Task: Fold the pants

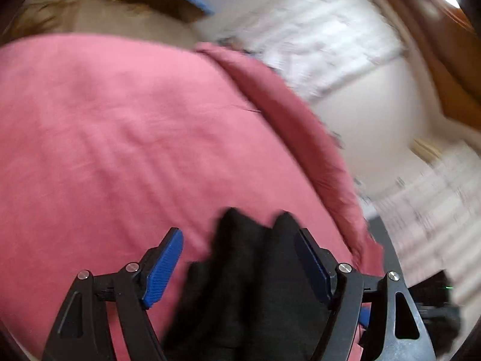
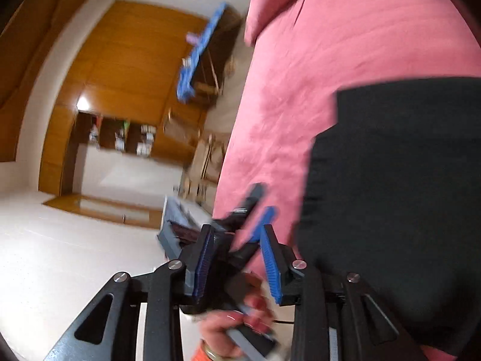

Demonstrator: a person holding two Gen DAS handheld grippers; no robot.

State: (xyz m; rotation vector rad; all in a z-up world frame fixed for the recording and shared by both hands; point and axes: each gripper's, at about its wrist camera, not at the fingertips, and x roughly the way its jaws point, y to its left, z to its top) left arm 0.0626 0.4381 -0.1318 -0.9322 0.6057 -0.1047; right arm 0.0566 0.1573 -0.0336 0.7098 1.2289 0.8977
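- Pink bedding (image 1: 120, 126) covers the bed you work on; a white floor and wooden cupboards (image 2: 120, 69) blur behind it.
- Your pants (image 2: 396, 198) lie dark on the pink cover. In the right wrist view they show as a flat slab with straight edges — that reads as at least one fold already made, though blur hides the layers.
- Your left gripper (image 1: 237, 267) stands spread wide, and bunched black cloth sits between its pads. The left pad (image 1: 163, 267) is clear of the cloth; whether the right pad touches it you cannot tell.
- Your right gripper (image 2: 237, 266) is parted with no cloth between the pads. It sits just beside the slab's near left edge. The left gripper and the hand (image 2: 237, 316) holding it show past the fingers.
- Judged from this, folding is partly done. Left to do — likely one more fold and a smoothing of the bunched end, if that end belongs to the same pants.
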